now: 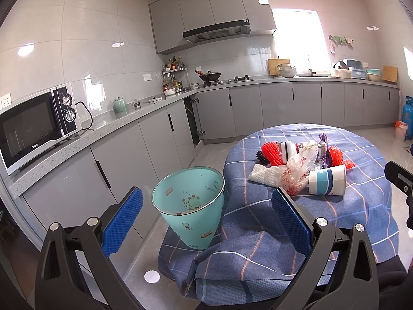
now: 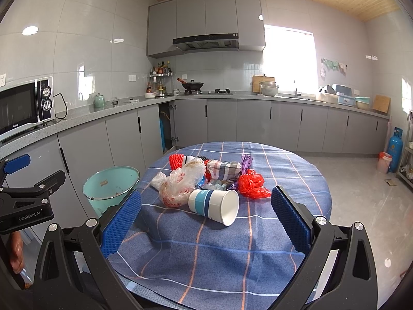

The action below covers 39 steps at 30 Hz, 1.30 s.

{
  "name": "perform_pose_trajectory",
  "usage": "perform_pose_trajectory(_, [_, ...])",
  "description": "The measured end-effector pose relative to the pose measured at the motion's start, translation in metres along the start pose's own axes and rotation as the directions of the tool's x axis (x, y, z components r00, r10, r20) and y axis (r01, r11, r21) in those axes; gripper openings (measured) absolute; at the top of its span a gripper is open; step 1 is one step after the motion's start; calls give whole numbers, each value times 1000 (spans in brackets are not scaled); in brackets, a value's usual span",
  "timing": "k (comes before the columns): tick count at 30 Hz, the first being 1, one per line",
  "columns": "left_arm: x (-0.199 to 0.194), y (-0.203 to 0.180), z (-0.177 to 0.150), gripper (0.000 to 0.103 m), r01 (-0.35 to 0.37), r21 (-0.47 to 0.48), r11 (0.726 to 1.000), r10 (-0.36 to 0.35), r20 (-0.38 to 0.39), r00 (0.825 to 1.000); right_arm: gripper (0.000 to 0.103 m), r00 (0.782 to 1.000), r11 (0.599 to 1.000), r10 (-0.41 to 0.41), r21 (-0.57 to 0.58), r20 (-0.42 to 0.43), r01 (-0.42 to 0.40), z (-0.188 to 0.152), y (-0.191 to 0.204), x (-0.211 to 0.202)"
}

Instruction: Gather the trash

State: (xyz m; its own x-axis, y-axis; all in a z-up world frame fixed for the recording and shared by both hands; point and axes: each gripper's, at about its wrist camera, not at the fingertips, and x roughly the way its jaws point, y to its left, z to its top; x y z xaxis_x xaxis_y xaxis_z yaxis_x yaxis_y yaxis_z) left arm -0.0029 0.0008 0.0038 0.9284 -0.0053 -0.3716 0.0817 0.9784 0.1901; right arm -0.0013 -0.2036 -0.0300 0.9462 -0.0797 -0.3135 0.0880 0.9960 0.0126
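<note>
A pile of trash lies on the round table with a blue plaid cloth [image 2: 232,245]: a paper cup [image 2: 215,205] on its side, a clear plastic bag [image 2: 180,183], a red plastic bag [image 2: 251,183], red foam netting [image 2: 176,161], a white napkin [image 1: 265,174]. The cup also shows in the left wrist view [image 1: 327,179]. A teal trash bin [image 1: 191,204] stands on the floor left of the table, seen too in the right wrist view [image 2: 109,186]. My left gripper [image 1: 206,211] is open, near the bin. My right gripper [image 2: 206,211] is open and empty, just short of the cup.
Grey kitchen cabinets and a counter [image 2: 77,118] run along the left and back walls, with a microwave [image 1: 33,129] on it. A blue gas cylinder [image 2: 395,149] and a bucket [image 2: 384,161] stand at the far right. Tiled floor [image 2: 361,206] lies right of the table.
</note>
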Motion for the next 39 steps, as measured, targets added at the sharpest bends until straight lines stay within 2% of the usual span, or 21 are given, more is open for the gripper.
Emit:
perform_pose_trajectory(16, [9, -4, -1, 98, -13, 24, 1000, 13, 11, 1000, 99, 1000, 1000, -15, 24, 19, 14, 0, -10, 10])
perform_pose_trajectory(26, [58, -32, 5, 98, -49, 88, 995, 43, 70, 997, 99, 998, 999, -46, 20, -38, 47, -19, -27, 67])
perform_pose_trajectory(35, [131, -77, 7, 98, -4, 103, 995, 6, -21, 1000, 98, 994, 999, -33, 21, -103, 36, -35, -35, 119])
perform_pose_trajectory(39, [147, -88, 7, 98, 5, 100, 995, -1, -37, 999, 96, 993, 999, -6, 35, -117, 10, -36, -37, 134])
